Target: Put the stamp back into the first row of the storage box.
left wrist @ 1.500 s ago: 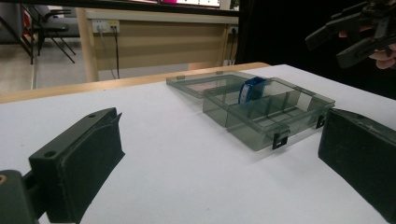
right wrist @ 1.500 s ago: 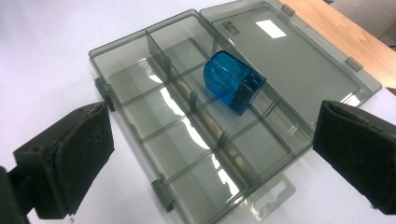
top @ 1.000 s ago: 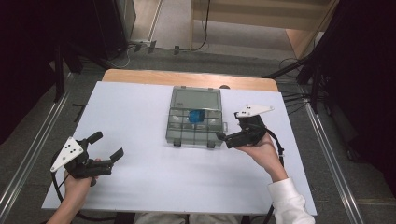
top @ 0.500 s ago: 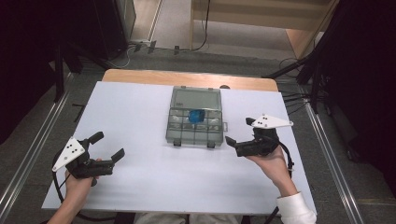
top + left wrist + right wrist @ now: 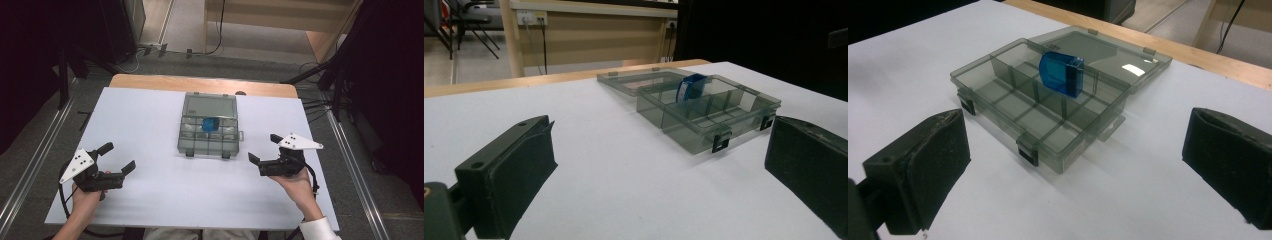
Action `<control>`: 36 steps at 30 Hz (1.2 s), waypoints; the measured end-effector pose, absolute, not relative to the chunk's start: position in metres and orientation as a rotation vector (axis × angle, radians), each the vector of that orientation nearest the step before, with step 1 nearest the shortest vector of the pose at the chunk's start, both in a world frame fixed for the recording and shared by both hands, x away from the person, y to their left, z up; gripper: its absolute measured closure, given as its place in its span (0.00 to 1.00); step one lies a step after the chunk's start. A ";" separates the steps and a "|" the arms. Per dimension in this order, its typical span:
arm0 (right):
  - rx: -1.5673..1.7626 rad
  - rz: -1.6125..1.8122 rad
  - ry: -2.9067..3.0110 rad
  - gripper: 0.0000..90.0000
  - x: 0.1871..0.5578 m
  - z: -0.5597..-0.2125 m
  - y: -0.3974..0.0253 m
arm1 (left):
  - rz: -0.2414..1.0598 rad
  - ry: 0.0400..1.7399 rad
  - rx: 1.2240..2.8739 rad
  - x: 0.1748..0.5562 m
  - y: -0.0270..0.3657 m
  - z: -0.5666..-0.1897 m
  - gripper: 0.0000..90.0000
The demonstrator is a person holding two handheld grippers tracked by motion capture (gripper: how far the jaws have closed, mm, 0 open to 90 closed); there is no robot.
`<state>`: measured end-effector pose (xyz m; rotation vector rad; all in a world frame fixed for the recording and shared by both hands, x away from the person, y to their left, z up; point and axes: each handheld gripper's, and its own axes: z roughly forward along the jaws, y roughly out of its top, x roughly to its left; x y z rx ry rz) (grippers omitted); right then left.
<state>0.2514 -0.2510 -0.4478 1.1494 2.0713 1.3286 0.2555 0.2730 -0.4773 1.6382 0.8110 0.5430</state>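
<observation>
A smoky clear compartment box (image 5: 208,131) lies open in the middle of the white table, its lid (image 5: 210,105) flat behind it. A small blue case (image 5: 210,124) stands tilted in a back compartment; it also appears as the blue case (image 5: 1062,73) in the right gripper view and the blue case (image 5: 689,87) in the left gripper view. My right gripper (image 5: 264,148) is open and empty, right of the box's front corner. My left gripper (image 5: 118,156) is open and empty near the table's front left, well apart from the box (image 5: 709,107).
The white table sheet (image 5: 150,115) has a wooden strip (image 5: 200,83) along its far edge. Metal rails (image 5: 30,165) run down both sides. Two black latches (image 5: 1028,152) stick out from the box's front wall.
My right gripper has drawn back from the box's right side toward the front right of the table. The left gripper has barely moved.
</observation>
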 end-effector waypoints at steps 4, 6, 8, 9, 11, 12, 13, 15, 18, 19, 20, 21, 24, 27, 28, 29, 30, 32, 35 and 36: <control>1.156 1.341 2.055 0.00 0.246 -0.454 -0.256 | 0.539 0.813 1.638 0.256 0.273 -0.478 0.00; 1.158 1.338 2.052 0.00 0.243 -0.457 -0.258 | 0.537 0.818 1.633 0.255 0.273 -0.478 0.00; 1.158 1.331 2.044 0.00 0.240 -0.460 -0.259 | 0.538 0.821 1.634 0.256 0.273 -0.479 0.00; 1.154 1.346 2.030 0.00 0.237 -0.463 -0.262 | 0.539 0.821 1.639 0.256 0.273 -0.480 0.00; 1.161 1.350 2.030 0.00 0.235 -0.466 -0.264 | 0.536 0.828 1.640 0.256 0.273 -0.480 0.00; 1.161 1.350 2.030 0.00 0.235 -0.466 -0.264 | 0.536 0.830 1.639 0.256 0.274 -0.481 0.00; 1.154 1.356 2.011 0.00 0.232 -0.469 -0.266 | 0.538 0.832 1.640 0.256 0.274 -0.481 0.00; 1.154 1.362 2.000 0.00 0.231 -0.471 -0.267 | 0.538 0.833 1.640 0.256 0.274 -0.481 0.00; 1.166 1.352 1.993 0.00 0.226 -0.476 -0.271 | 0.537 0.835 1.644 0.256 0.274 -0.481 0.00; 1.160 1.366 1.973 0.00 0.223 -0.482 -0.273 | 0.535 0.832 1.650 0.256 0.274 -0.482 0.00; 1.165 1.362 1.963 0.00 0.222 -0.484 -0.275 | 0.535 0.832 1.650 0.256 0.274 -0.482 0.00; 1.171 1.354 1.951 0.00 0.220 -0.485 -0.276 | 0.533 0.832 1.655 0.256 0.273 -0.482 0.00; 1.171 1.362 1.910 0.00 0.218 -0.489 -0.278 | 0.536 0.834 1.656 0.256 0.274 -0.482 0.00; 1.183 1.367 1.853 0.00 0.212 -0.495 -0.283 | 0.540 0.842 1.653 0.256 0.276 -0.482 0.00; 1.180 1.365 1.842 0.00 0.211 -0.498 -0.284 | 0.540 0.842 1.653 0.256 0.276 -0.482 0.00; 1.181 1.359 1.837 0.00 0.210 -0.500 -0.285 | 0.539 0.843 1.653 0.256 0.276 -0.483 0.00; 1.181 1.359 1.837 0.00 0.210 -0.500 -0.285 | 0.538 0.844 1.653 0.256 0.276 -0.483 0.00; 1.194 1.342 1.835 0.00 0.209 -0.502 -0.285 | 0.539 0.842 1.658 0.256 0.276 -0.483 0.00; 1.177 1.338 1.821 0.00 0.209 -0.501 -0.283 | 0.530 0.835 1.660 0.256 0.274 -0.483 0.00; 1.165 1.344 1.824 0.00 0.209 -0.500 -0.282 | 0.527 0.833 1.659 0.256 0.274 -0.483 0.00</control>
